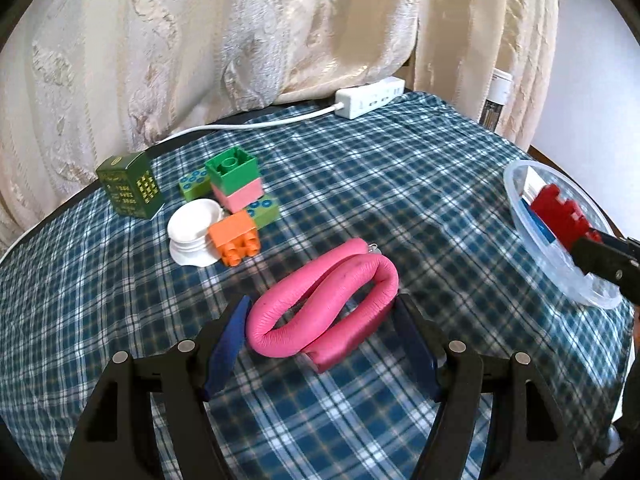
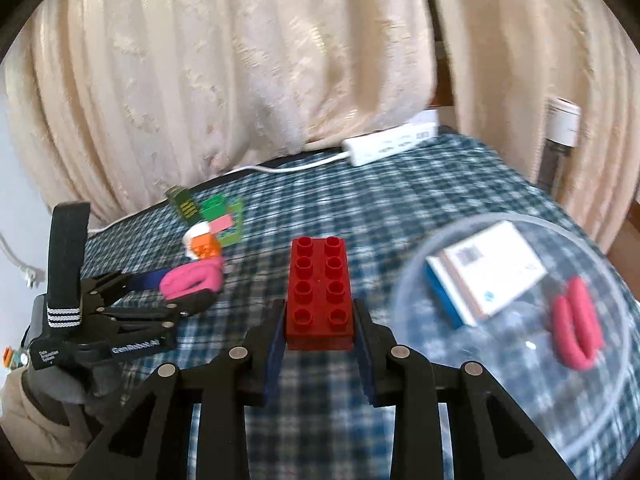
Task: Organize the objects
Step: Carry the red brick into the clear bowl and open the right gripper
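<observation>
Your left claw [image 1: 320,334] is spread wide around the folded pink foam roller [image 1: 324,312] on the checked table [image 1: 400,184]. The blue pads [image 1: 226,344] sit just beside it on both sides; can't tell if they touch it.

Your right claw [image 2: 320,320] is clamped narrow on the red brick [image 2: 320,292], studs up, held above the table just left of the clear bowl [image 2: 404,292]. In the left wrist view the brick is over the bowl's near rim. Inside the bowl: a white-and-blue box [image 2: 486,270] and a 2nd pink roller [image 2: 576,328].

Far left of the table, a cluster w/ a dark green box [image 1: 130,190], a green block [image 1: 232,170] stacked on a pink block [image 1: 242,196], an orange block [image 1: 236,236] lying on its side, a flat light-green brick [image 1: 264,210] behind it, and a white cap [image 1: 194,230] touching the orange block.

At the back edge, a white power strip [image 1: 370,98] w/ its cord running left, curtain [image 1: 240,32] behind.
</observation>
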`<act>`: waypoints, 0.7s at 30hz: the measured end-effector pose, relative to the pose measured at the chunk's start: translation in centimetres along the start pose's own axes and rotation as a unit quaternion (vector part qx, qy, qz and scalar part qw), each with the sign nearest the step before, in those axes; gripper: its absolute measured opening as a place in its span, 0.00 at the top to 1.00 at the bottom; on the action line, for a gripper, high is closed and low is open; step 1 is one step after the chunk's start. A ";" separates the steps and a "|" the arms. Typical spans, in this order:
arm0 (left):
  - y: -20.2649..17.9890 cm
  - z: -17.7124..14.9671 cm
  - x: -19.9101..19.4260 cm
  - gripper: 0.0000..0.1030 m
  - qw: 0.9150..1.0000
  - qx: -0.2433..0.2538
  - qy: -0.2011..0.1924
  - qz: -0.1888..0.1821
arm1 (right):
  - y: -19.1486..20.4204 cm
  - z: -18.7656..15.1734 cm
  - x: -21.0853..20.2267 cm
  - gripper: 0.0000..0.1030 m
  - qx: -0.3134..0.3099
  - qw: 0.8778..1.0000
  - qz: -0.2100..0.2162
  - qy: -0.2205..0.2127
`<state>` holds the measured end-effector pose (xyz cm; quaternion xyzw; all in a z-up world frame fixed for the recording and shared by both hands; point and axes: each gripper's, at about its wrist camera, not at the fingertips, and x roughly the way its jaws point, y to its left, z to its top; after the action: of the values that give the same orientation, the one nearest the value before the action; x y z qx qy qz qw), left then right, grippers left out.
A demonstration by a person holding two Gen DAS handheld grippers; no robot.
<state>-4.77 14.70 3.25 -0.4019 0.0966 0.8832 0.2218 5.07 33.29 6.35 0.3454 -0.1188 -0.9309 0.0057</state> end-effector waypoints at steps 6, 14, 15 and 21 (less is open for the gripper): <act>-1.6 -0.1 -0.8 0.29 1.000 0.013 -0.008 -0.007 | -3.3 -1.1 -2.0 0.68 0.028 0.999 -0.034 -0.007; -3.9 0.1 -1.9 0.29 0.999 0.031 -0.017 -0.022 | -6.4 -2.6 -4.2 0.68 0.049 0.996 -0.073 -0.007; -4.3 0.2 -2.0 0.29 0.999 0.033 -0.018 -0.024 | -6.8 -2.7 -4.3 0.68 0.051 0.996 -0.077 -0.007; -5.9 0.4 -2.3 0.29 0.998 0.042 -0.018 -0.031 | -8.5 -3.4 -4.8 0.67 0.065 0.994 -0.090 -0.007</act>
<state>-0.99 19.32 5.28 -0.3789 0.1174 0.8781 0.2675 11.52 41.29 5.04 0.3478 -0.1474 -0.9203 -0.1018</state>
